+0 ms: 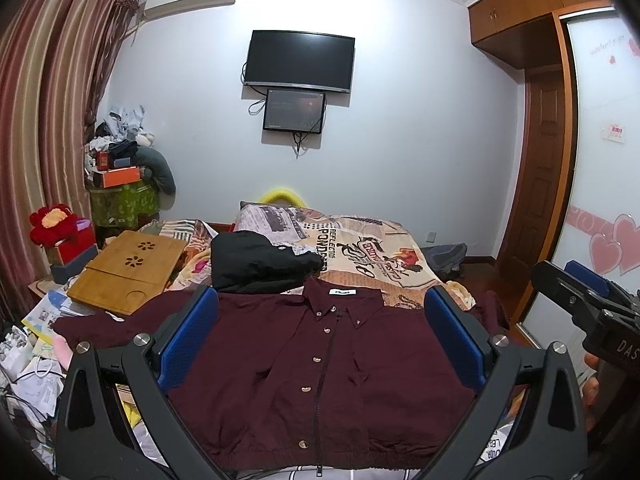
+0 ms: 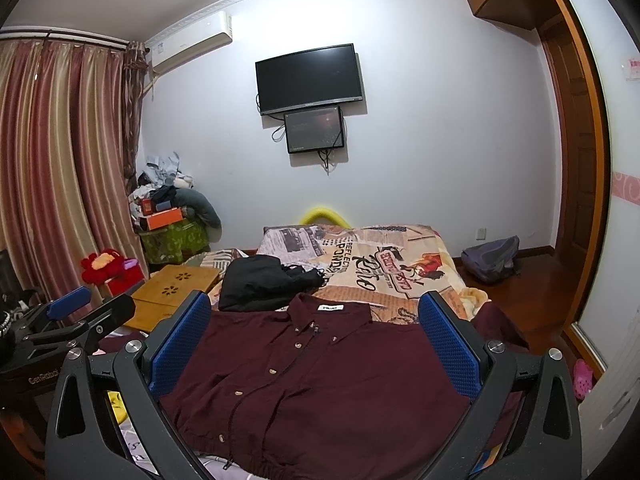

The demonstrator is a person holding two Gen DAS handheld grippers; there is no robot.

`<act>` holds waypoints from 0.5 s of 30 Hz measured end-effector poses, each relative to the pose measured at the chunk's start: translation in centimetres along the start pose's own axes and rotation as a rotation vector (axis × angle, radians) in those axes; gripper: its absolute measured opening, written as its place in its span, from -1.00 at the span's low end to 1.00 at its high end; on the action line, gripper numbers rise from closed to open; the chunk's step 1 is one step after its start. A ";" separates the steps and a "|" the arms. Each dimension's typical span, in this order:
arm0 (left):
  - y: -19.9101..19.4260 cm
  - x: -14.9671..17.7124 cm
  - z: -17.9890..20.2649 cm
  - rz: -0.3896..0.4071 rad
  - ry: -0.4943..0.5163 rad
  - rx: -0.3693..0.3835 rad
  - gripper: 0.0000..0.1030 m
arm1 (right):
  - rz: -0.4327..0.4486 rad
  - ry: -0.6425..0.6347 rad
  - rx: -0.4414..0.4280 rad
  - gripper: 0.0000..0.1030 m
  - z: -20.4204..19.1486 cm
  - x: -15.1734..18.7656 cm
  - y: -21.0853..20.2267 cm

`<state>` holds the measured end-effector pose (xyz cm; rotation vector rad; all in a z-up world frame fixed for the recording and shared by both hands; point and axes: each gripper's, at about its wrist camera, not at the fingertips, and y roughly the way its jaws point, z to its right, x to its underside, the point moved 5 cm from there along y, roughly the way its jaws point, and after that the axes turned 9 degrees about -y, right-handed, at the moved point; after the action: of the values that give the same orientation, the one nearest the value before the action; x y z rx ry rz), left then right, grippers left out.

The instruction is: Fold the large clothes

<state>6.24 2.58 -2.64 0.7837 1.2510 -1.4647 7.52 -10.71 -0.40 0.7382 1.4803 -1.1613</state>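
A maroon button-up jacket [image 1: 320, 380] lies spread flat, front up, on the bed, collar toward the far wall; it also shows in the right wrist view [image 2: 320, 380]. Its sleeves stretch out to the left [image 1: 100, 328] and right [image 2: 500, 320]. My left gripper [image 1: 320, 336] is open and empty, held above the jacket. My right gripper [image 2: 316, 344] is open and empty too, above the jacket. Each gripper shows in the other's view: the right one at the right edge [image 1: 576, 300], the left one at the left edge [image 2: 80, 316].
A folded black garment [image 1: 256, 264] lies on the patterned bedspread [image 1: 372, 248] beyond the collar. A bamboo lap tray [image 1: 128, 272] sits to the left, with papers [image 1: 36, 344] beside it. A backpack [image 2: 492, 258] lies on the floor at right near the wardrobe [image 2: 576, 160].
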 end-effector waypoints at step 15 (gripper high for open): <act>4.0 -0.5 -3.6 -0.031 -0.039 -0.065 1.00 | -0.073 -0.001 0.009 1.00 0.8 0.9 3.8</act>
<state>9.76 6.37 -4.29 0.6921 1.2806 -1.4501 11.00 -10.35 -2.29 0.6945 1.5125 -1.2233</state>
